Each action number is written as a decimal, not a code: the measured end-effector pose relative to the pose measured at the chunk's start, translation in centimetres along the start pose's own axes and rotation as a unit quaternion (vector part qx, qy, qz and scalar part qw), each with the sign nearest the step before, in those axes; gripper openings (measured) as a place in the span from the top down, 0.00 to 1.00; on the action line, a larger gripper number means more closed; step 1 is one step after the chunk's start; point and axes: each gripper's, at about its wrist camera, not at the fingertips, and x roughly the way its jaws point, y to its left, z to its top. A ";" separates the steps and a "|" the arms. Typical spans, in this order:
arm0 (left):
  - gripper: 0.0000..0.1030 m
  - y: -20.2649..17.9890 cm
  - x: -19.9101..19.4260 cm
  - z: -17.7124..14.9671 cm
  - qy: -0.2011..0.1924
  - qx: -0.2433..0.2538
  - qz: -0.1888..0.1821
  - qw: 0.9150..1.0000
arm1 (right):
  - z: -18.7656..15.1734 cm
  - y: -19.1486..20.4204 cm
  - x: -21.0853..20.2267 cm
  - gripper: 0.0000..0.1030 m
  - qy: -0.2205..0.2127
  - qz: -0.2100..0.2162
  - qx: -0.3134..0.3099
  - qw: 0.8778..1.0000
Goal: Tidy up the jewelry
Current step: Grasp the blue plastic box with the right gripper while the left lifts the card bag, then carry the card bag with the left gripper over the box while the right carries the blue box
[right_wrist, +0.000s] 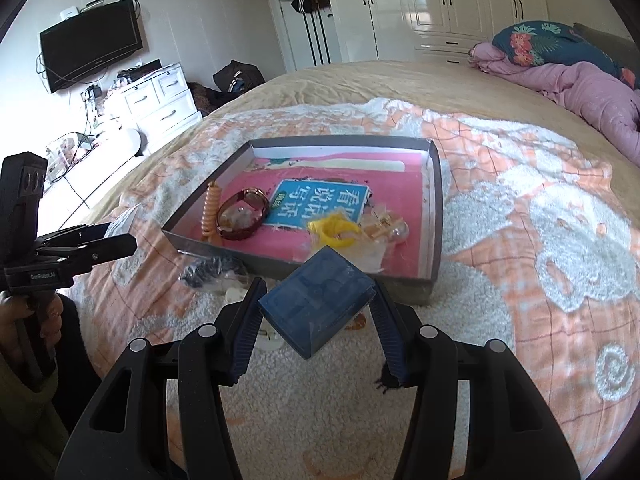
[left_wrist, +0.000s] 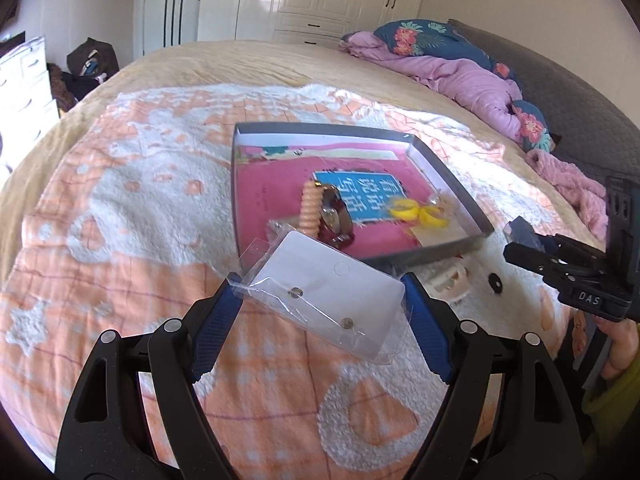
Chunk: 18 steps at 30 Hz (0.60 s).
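While both grippers hang over the peach-and-white blanket (left_wrist: 120,240), each carries one piece. Left gripper (left_wrist: 322,292): jaws wide, blue pads pressed on the two short ends of the earring card (left_wrist: 332,292), a white card in a clear sleeve, bottom centre of the left wrist view. Right gripper (right_wrist: 318,300): jaws narrower, clamped on the sides of the blue box (right_wrist: 318,302), bottom centre of the right wrist view.

Handling, as judged:
- Earring card: very light, thin and bendy. Its glossy sleeve looks slippery, with a loose flap at the left pad. Held by its ends, it could bow or slide if squeezed harder. Two small studs sit on its face; keep pads off them.
- Blue box: small, rigid, translucent plastic with smooth walls. It sits corner-down between the pads, so it may rotate. Flat opposite walls give the best hold.

The grey tray (right_wrist: 436,200) lies mid-frame, lined with a pink book cover. Inside it are a brown watch (right_wrist: 244,212), a peach spiral hair tie (right_wrist: 211,208), yellow rings (right_wrist: 334,232) and some clear-wrapped bits.

Views compared:
- The right wrist view shows a dark bundle (right_wrist: 210,272) on the blanket, just below the tray's near wall. It also shows the watch clearly.
- The left wrist view shows the card's studs, and a small black ring (left_wrist: 496,282) on the blanket at lower right.
- Each view catches the other gripper at its edge.
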 end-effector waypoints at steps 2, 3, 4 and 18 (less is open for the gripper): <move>0.30 0.1 0.2 0.4 -0.002 -0.001 0.001 1.000 | 0.7 0.2 0.2 0.50 -0.004 -0.001 -0.003 1.000; 0.30 0.1 0.4 0.6 -0.004 0.000 0.003 1.000 | 1.0 0.3 0.3 0.50 -0.007 -0.001 -0.004 1.000; 0.30 0.0 0.4 0.7 -0.006 0.002 0.006 1.000 | 1.2 0.3 0.3 0.50 -0.009 0.000 -0.005 1.000; 0.30 1.1 3.1 2.9 -0.007 0.005 0.024 1.000 | 4.1 0.5 1.8 0.50 -0.029 -0.008 -0.022 0.999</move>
